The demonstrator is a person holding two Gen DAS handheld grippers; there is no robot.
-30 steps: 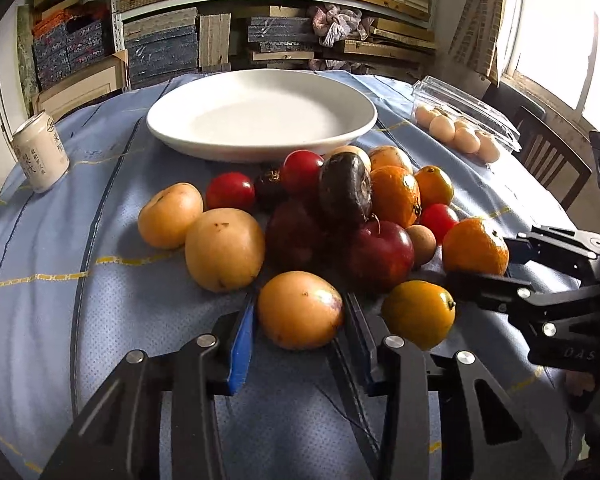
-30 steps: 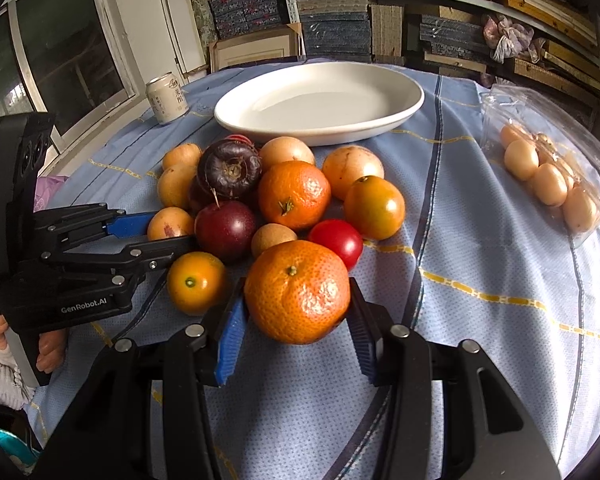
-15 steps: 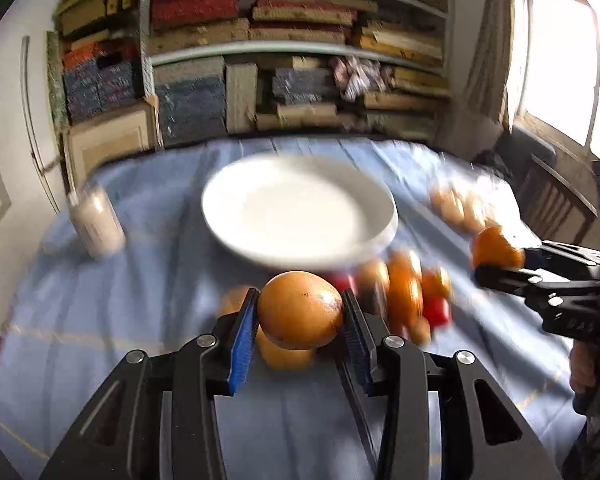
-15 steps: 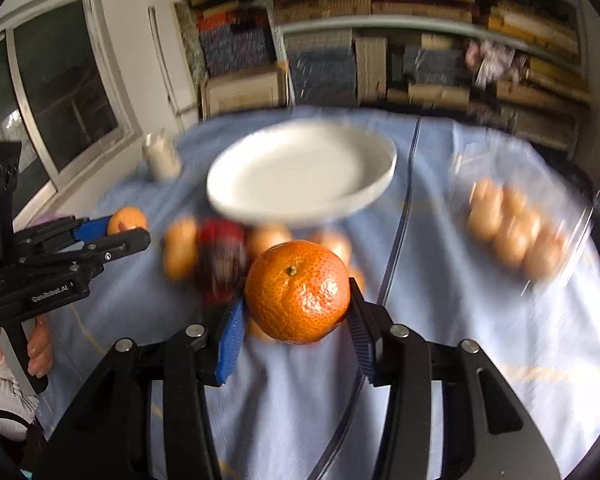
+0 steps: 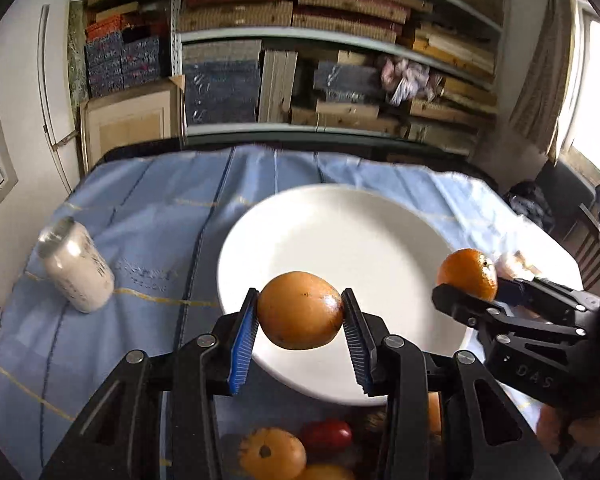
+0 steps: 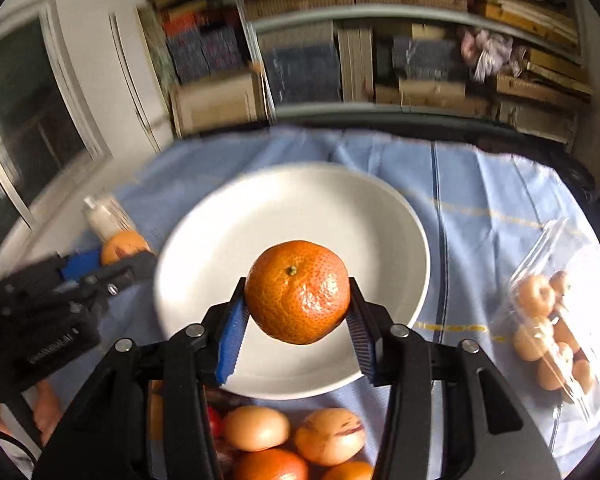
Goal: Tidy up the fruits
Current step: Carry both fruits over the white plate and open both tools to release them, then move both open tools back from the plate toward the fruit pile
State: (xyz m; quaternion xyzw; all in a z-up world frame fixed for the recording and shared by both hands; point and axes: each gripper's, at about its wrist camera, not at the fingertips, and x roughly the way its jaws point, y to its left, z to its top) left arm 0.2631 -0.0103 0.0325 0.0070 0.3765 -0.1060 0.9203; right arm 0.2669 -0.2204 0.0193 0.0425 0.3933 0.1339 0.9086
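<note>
Both fruits lifted off the table — yellow fruit and mandarin now over the plate.

Orange mandarin, yellow-orange speckled fruit, white plate, light-blue surface cloth with thin yellow lines.

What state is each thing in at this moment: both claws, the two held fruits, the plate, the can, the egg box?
Left claw: shut on the yellow-orange fruit.
Yellow-orange fruit: held in the air over the plate's near side.
Right claw: shut on the mandarin.
Mandarin: held above the plate, stem up.
White plate: nothing on it.
Can: standing, looks unopened.
Clear egg box: lid open, eggs inside.
</note>
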